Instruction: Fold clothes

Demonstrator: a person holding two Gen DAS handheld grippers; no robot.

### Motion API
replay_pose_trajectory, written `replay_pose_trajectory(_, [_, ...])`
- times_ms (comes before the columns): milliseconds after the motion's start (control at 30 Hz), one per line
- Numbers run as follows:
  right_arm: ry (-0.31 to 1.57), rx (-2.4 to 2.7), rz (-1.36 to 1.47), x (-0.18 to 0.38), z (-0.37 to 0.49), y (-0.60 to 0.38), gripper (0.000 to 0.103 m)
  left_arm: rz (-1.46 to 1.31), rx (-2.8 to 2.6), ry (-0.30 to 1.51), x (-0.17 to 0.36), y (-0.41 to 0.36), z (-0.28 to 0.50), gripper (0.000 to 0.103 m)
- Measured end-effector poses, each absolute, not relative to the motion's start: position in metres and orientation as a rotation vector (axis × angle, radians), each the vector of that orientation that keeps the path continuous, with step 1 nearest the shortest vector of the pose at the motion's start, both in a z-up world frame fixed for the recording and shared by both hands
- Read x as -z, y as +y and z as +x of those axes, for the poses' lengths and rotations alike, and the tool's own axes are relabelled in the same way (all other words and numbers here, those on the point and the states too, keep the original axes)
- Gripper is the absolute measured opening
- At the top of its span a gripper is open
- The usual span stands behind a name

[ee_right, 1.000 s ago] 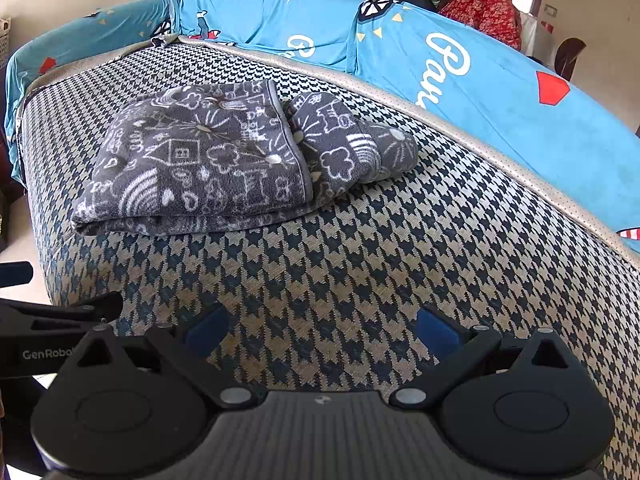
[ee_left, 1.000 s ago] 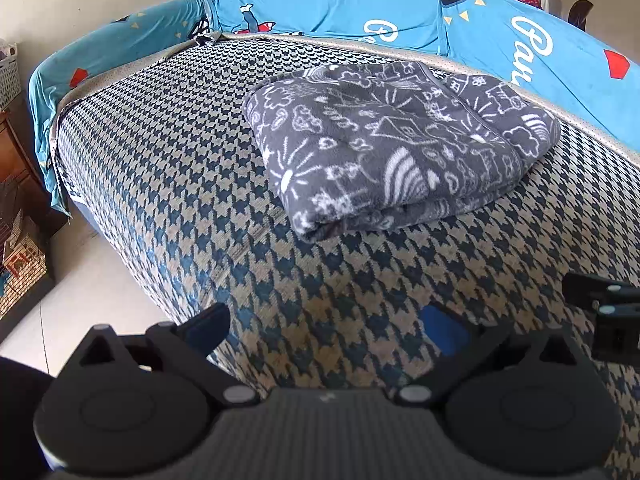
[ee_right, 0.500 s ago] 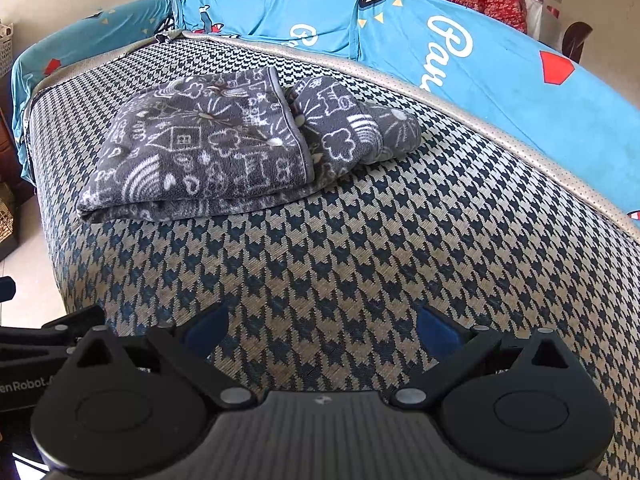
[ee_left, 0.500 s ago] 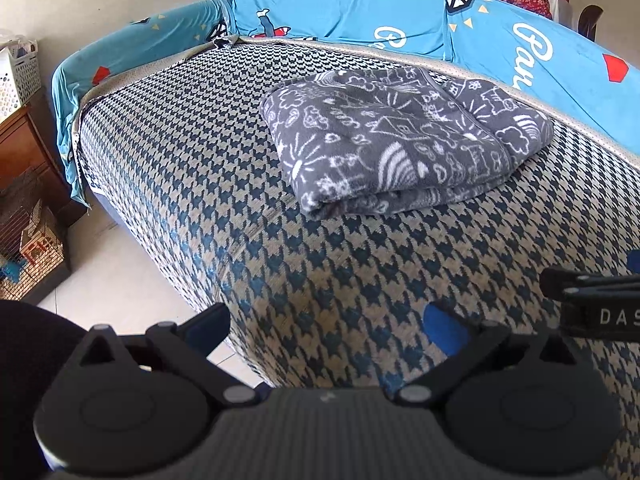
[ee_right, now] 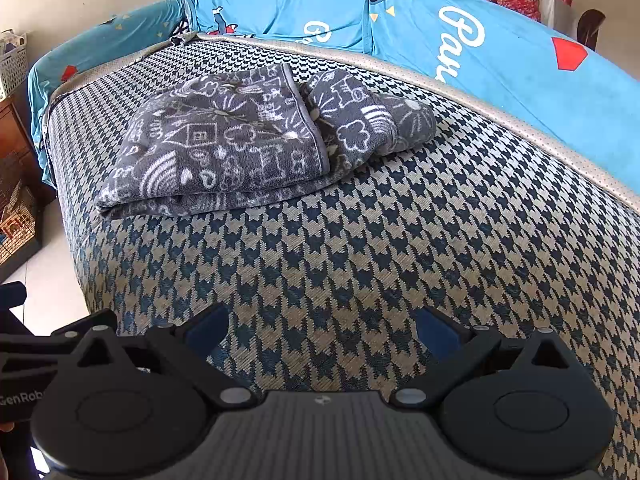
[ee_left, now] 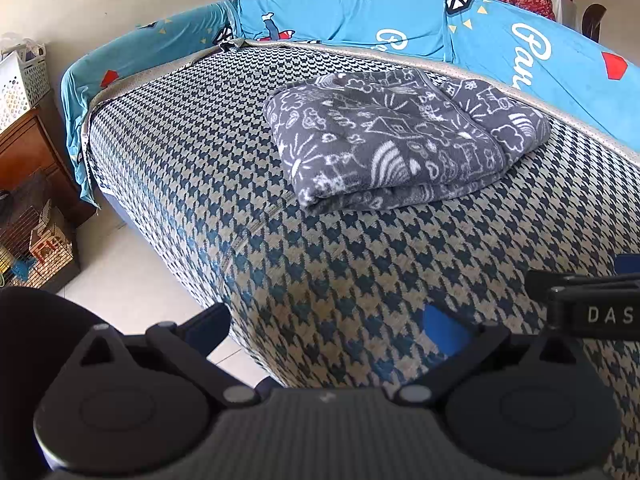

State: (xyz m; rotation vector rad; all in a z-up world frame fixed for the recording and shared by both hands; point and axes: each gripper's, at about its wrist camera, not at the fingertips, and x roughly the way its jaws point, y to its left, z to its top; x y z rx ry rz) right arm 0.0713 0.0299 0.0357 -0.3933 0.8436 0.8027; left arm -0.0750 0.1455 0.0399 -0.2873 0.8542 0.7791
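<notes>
So the blanket is sitting on the bed, already folded into a thick stack, up near the blue sheet that runs along the far edge of the bed. Both of your tools are hanging back at the near edge of the bed, well apart from the blanket: the left hand-held gripper has its fingers spread wide with nothing between them, and the right hand-held gripper is the same, released and empty. To me this looks like the tail end of the fold, so the step in hand is really a check and tidy. From the right wrist view, the right end of the blanket isn't flush: a rolled lump sticks out past the hemmed top layer, on the side nearer the blue sheet. If you want it neat, I'd come in low with the right one, pinch that lump at its outer edge, and tuck it over or under the stack, while the left one presses lightly on the stack's near-left corner so the layers don't slide. Fleece like this probably grabs itself, so lift before you move it rather than dragging it across the bed. Keep the pinch shallow so you only take the layer you mean to.
</notes>
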Motion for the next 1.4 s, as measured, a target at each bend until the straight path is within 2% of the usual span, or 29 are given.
replay_pose_trajectory(1400, [0.838,-0.817,-0.405,-0.0346,0.0696,0.0287,0.101,-0.311,-0.829,0.878,-0.0375,0.1428,-0.0793,0.103])
